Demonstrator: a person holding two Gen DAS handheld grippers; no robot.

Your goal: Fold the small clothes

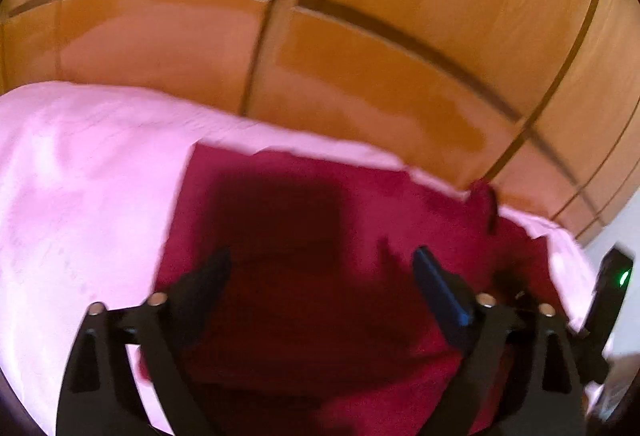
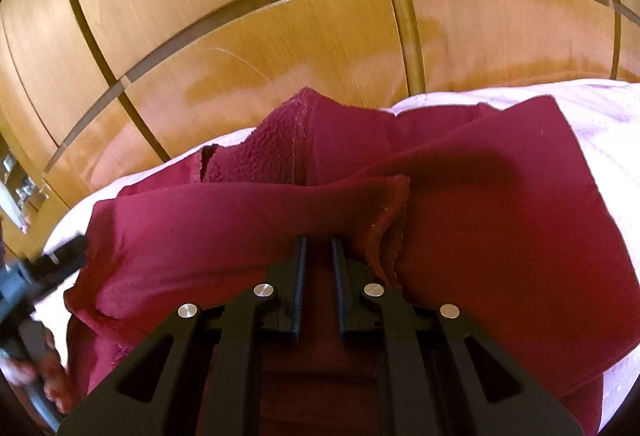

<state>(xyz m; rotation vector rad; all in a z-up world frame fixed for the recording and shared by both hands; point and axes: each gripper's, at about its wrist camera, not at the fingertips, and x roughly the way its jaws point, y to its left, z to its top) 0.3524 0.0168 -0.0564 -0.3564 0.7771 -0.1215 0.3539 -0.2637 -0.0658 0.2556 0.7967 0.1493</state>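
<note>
fleece lining [image 2: 256,159] — right view only

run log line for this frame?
left gripper: open, over garment | right gripper: shut on maroon garment | surface: pink sheet

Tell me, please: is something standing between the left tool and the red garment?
Nothing visible does. The left tool is open directly above the red garment, which lies on the pink sheet. Only bare cloth shows between its fingers.
</note>
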